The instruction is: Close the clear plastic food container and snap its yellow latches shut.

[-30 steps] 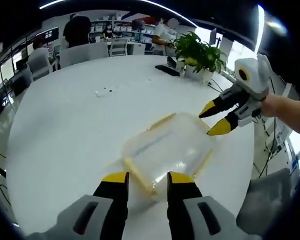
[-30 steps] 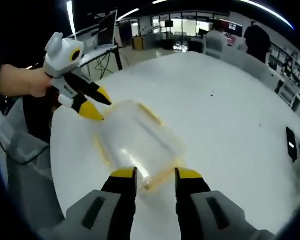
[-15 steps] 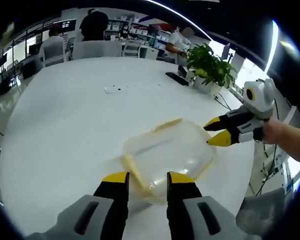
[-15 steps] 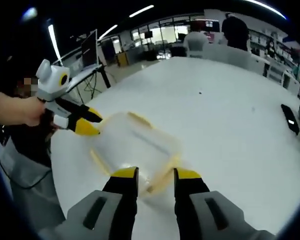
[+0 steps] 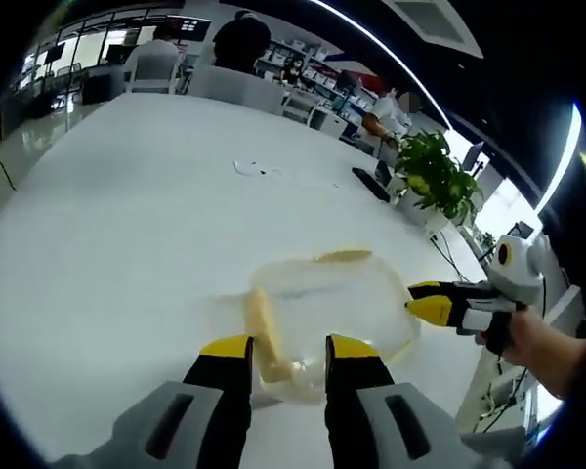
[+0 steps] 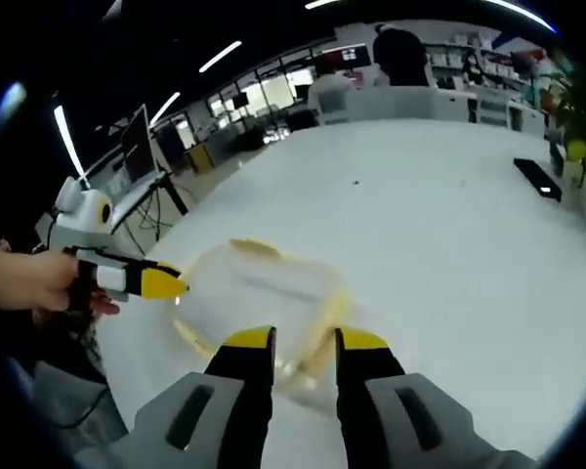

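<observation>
The clear plastic container (image 5: 334, 305) lies on the white table (image 5: 107, 225) with its lid on. One yellow latch (image 5: 265, 337) sits at the near end, just ahead of my left gripper (image 5: 288, 350), whose jaws stand open on either side of it. Another latch (image 5: 343, 256) lies on the far side. My right gripper (image 5: 417, 297) comes in from the right, its yellow tips at the container's right end. In the right gripper view, the container (image 6: 259, 291) lies just beyond my open right gripper (image 6: 305, 340), with the left gripper (image 6: 171, 284) at its left end.
A potted plant (image 5: 435, 181) and a dark flat device (image 5: 371, 184) stand at the table's far side, and small bits (image 5: 264, 171) lie mid-table. Chairs and people sit beyond. The table edge runs close behind the container's right end. A monitor (image 6: 137, 147) stands off the table.
Both views have swung with the hands. In each view the other gripper now lies flatter and lower, level with the container's end. The container looks unmoved on the table.
</observation>
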`<state>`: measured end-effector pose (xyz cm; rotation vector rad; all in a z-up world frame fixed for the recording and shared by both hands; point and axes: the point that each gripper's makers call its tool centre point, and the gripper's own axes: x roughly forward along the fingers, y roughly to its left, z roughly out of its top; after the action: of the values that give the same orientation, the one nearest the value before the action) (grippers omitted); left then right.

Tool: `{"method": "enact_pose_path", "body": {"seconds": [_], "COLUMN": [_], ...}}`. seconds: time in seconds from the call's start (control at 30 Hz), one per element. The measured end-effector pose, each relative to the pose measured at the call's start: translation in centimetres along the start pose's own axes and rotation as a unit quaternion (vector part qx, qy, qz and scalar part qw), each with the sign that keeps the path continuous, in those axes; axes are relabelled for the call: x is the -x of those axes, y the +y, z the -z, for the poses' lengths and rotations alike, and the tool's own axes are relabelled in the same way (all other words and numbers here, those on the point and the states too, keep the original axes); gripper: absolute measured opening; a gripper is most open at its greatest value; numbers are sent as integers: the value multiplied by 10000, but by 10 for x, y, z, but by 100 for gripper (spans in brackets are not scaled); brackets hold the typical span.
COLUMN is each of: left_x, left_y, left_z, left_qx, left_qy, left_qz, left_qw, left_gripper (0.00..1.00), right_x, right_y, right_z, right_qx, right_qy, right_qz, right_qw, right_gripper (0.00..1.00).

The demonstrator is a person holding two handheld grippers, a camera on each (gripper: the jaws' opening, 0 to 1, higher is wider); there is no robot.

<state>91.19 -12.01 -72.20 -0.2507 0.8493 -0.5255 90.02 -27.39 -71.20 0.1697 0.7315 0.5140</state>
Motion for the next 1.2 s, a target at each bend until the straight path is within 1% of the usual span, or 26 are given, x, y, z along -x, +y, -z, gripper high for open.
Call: {"method": "enact_pose_path", "body": {"seconds": [0.1,0.3,0.4,0.43,0.5,0.6,0.7,0.8,0.83,0.93,1.0,1.07,1.1,1.13,1.17,1.2], "left_x": [-1,-2,-3,-3,-4,-4,-4,-5,-4,-6,-5,-4,-6,-14,-15,-18], "left_y": [-1,0,3,4,6,5,5,5,4,3,3,3,11,7,7,9], "left_z": [-1,-2,-3,-2,-3,-3,-3,-2,0,0,1,2,8,3,4,4], "left_qx": [-17,41,185,331,413,319,311,305,376,401,456,443,639,397,354,464], "left_qy": [27,-13,17,54,-12,18,52,147,220,326,350,372,499,384,460,422], "left_qz": [22,21,-3,-1,-32,-58,-100,-109,-104,-103,-117,-123,-327,-168,-173,-181], "left_qw": [10000,10000,9998,9994,9991,9995,9995,9994,9990,9986,9983,9983,9962,9983,9982,9979], "left_gripper": [21,20,18,18,16,16,15,15,15,14,14,12,12,12,12,12], "right_x": [0,-1,-1,-1,0,-1,-1,-1,-1,0,0,0,-2,-1,-2,-3], "right_y": [-1,-2,-2,-2,-3,-1,-1,-1,-1,-1,-1,-2,-3,2,-4,-4], "right_z": [0,-1,-1,-2,-2,-1,0,1,2,3,4,4,5,14,11,12], "right_qx": [-201,-376,-467,-514,-591,-555,-535,-546,-575,-582,-624,-774,-856,-1212,-1350,-1391], "right_qy": [-16,-90,-97,-89,16,169,326,376,392,409,420,443,442,645,512,505], "right_qz": [29,122,121,114,100,129,196,223,225,235,240,222,208,26,90,-27], "right_qw": [9998,9992,9988,9986,9982,9982,9978,9976,9973,9972,9969,9958,9951,9905,9895,9890], "right_gripper": [21,19,18,17,16,16,16,15,15,15,15,14,14,13,13,14]}}
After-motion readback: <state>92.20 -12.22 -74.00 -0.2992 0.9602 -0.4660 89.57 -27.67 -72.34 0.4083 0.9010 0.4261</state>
